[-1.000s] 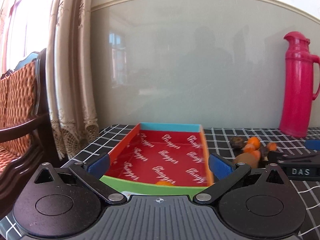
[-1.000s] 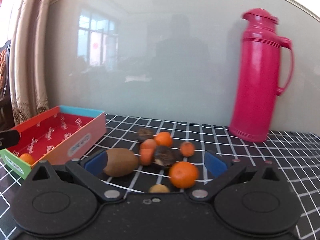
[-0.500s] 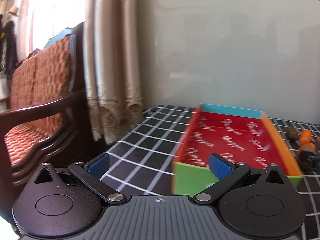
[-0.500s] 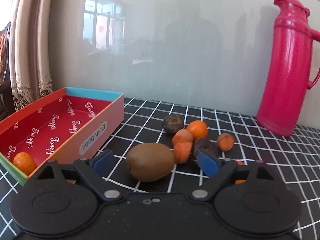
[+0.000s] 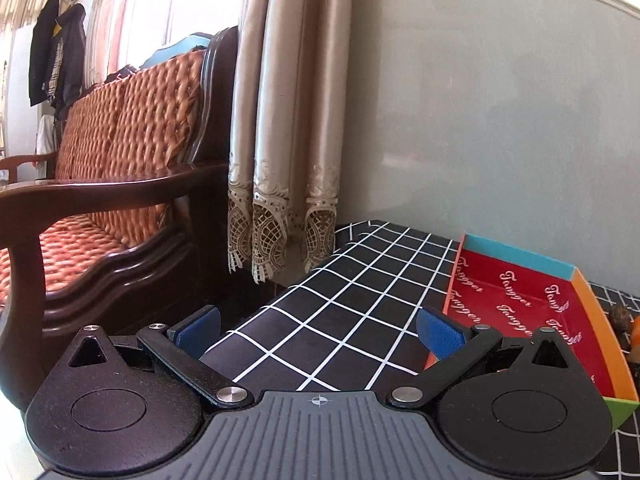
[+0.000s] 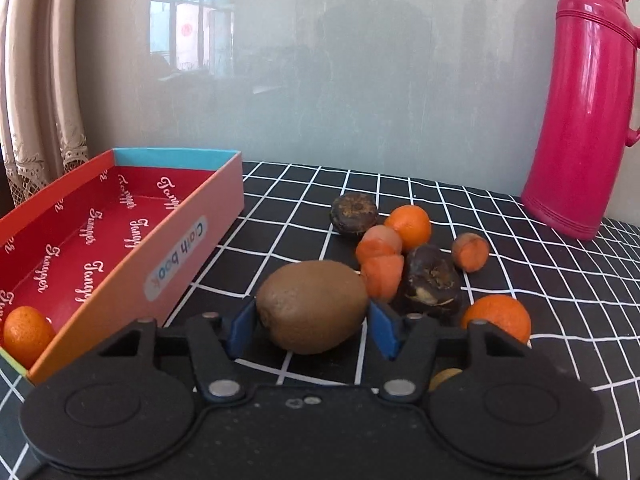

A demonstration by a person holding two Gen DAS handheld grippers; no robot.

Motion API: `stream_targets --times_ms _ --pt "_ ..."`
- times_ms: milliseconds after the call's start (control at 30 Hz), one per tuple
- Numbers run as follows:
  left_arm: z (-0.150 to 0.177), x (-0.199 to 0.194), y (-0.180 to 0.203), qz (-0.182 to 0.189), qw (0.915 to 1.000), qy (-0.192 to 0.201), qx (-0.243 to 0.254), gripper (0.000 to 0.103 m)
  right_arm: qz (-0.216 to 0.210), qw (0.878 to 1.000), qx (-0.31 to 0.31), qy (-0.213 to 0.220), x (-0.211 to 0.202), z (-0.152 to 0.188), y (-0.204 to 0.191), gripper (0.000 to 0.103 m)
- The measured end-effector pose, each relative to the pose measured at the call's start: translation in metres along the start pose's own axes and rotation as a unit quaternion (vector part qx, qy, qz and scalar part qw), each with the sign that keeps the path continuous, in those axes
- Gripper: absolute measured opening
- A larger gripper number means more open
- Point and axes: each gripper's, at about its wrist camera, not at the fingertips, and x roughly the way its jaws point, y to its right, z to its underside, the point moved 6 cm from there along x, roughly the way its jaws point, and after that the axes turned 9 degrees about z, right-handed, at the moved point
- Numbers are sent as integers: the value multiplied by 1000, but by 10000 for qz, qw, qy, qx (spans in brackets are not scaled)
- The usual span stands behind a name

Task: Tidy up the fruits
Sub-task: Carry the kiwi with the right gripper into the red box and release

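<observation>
A brown kiwi (image 6: 312, 306) lies on the checked tablecloth between the blue pads of my right gripper (image 6: 313, 326), whose jaws are narrowed around it; the pads look to touch its sides. Behind it lie small oranges (image 6: 409, 227), carrot pieces (image 6: 382, 272) and dark round fruits (image 6: 354, 214). A red-lined box (image 6: 188, 236) stands to the left with one orange (image 6: 25, 335) in its near corner. My left gripper (image 5: 318, 330) is open and empty over the cloth, left of the box (image 5: 520, 304).
A pink thermos (image 6: 582, 120) stands at the back right against the wall. A wooden sofa (image 5: 100, 208) and curtains (image 5: 288, 120) stand left of the table's left edge (image 5: 280, 292).
My right gripper has moved forward onto the kiwi and narrowed around it. My left gripper has swung left, away from the box, still open.
</observation>
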Motion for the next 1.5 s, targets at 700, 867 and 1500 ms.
stream_targets --times_ms 700,867,1500 --pt "0 -6 -53 -564 9982 -80 163 103 -896 9905 -482 925 -67 -24 -100 59" --pt "0 -4 -62 -596 9981 -127 54 103 -851 9905 -673 841 -65 -16 -114 61" --pt "-6 -19 14 199 9990 96 382 103 -25 9922 252 1220 -75 -31 -3 79"
